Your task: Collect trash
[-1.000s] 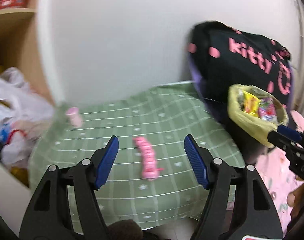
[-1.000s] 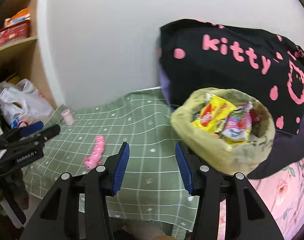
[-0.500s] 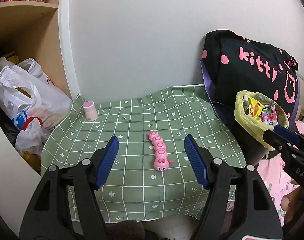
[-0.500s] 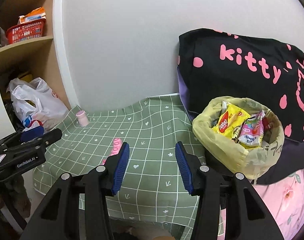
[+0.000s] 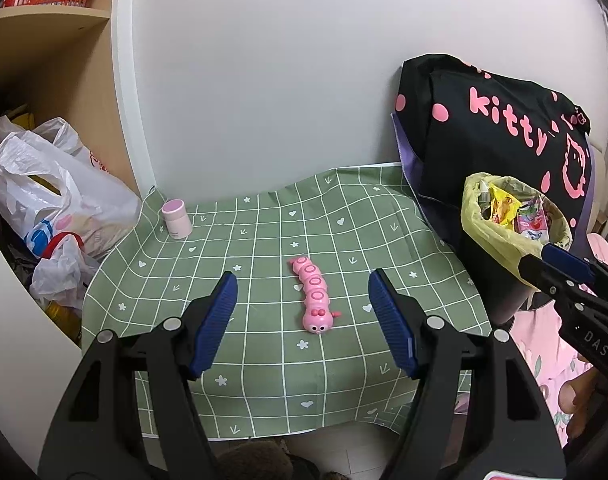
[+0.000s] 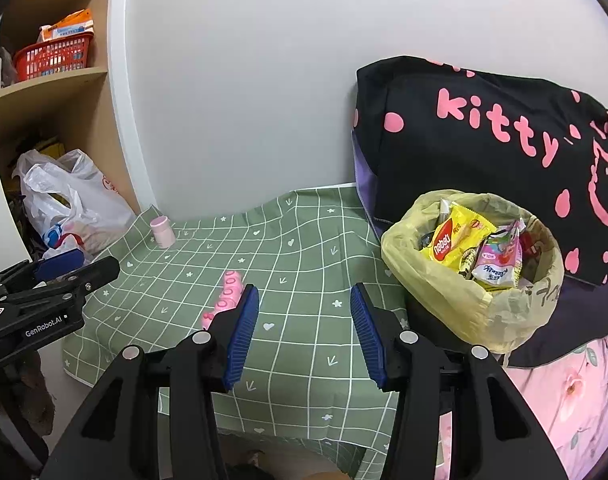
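Observation:
A bin lined with a yellow bag holds snack wrappers and stands at the right edge of the green checked cloth. The same bin shows at the right of the left wrist view. A pink caterpillar toy lies mid-cloth, and a small pink-lidded bottle stands at the far left corner. My left gripper hangs open above the cloth's near side, the toy framed between its fingers but apart from them. My right gripper is open and empty, left of the bin.
A black bag with pink "kitty" lettering leans on the wall behind the bin. White plastic bags fill the lower shelf at left, with a red basket above. Pink floral fabric lies at right.
Both grippers drew back a little from the table, so the cloth, toy and bin look farther off. The earlier blur has settled. Neither pair of jaws changed width.

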Demonstrator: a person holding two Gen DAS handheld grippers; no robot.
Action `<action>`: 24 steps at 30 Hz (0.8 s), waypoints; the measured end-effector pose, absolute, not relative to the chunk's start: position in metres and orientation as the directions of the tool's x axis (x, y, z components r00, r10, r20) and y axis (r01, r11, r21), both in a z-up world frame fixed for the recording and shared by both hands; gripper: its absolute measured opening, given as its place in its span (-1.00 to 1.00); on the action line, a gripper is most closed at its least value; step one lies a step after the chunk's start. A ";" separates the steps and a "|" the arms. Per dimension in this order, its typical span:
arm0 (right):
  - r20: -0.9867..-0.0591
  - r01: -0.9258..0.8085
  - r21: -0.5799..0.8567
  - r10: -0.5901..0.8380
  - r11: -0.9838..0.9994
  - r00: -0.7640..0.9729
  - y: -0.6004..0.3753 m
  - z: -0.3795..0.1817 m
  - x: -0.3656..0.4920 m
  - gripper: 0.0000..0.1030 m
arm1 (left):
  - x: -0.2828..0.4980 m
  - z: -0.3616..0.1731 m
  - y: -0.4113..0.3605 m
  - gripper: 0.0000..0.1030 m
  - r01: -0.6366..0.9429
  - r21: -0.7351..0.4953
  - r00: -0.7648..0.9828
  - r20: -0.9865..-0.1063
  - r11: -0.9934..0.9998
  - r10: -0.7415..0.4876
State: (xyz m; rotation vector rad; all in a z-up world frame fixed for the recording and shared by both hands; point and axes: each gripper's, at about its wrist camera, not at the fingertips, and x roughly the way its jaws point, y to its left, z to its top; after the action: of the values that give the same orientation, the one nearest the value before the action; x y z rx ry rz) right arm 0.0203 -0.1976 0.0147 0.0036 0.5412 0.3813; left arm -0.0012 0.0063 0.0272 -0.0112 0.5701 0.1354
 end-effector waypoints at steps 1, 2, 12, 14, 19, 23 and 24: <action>-0.502 -0.352 0.103 0.355 0.930 0.789 -0.197 0.015 0.020 -0.13 | -0.001 0.027 0.006 0.26 -0.129 0.026 0.832 -0.541 0.991 0.123; -0.503 -0.353 0.105 0.356 0.930 0.788 -0.198 0.014 0.019 -0.13 | -0.002 0.026 0.005 0.26 -0.127 0.026 0.831 -0.542 0.992 0.121; -0.504 -0.351 0.097 0.350 0.931 0.790 -0.200 0.012 0.016 -0.13 | -0.002 0.027 0.002 0.26 -0.116 0.019 0.837 -0.537 0.993 0.108; -0.505 -0.350 0.096 0.348 0.932 0.790 -0.200 0.013 0.016 -0.13 | -0.003 0.027 0.000 0.26 -0.114 0.020 0.838 -0.535 0.993 0.106; -0.506 -0.349 0.097 0.348 0.932 0.790 -0.200 0.012 0.015 -0.13 | -0.004 0.027 -0.002 0.26 -0.111 0.022 0.838 -0.535 0.994 0.106; -0.507 -0.347 0.098 0.347 0.933 0.789 -0.201 0.010 0.014 -0.13 | -0.004 0.027 -0.004 0.26 -0.109 0.026 0.838 -0.535 0.994 0.106; -0.507 -0.347 0.100 0.347 0.933 0.789 -0.202 0.010 0.014 -0.13 | -0.004 0.027 -0.004 0.26 -0.108 0.027 0.839 -0.534 0.994 0.106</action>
State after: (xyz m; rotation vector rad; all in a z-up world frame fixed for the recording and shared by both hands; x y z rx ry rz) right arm 0.0137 -0.2016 0.0100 0.0015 0.5469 0.3737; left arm -0.0043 -0.0037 0.0268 -0.0038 0.5644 0.1129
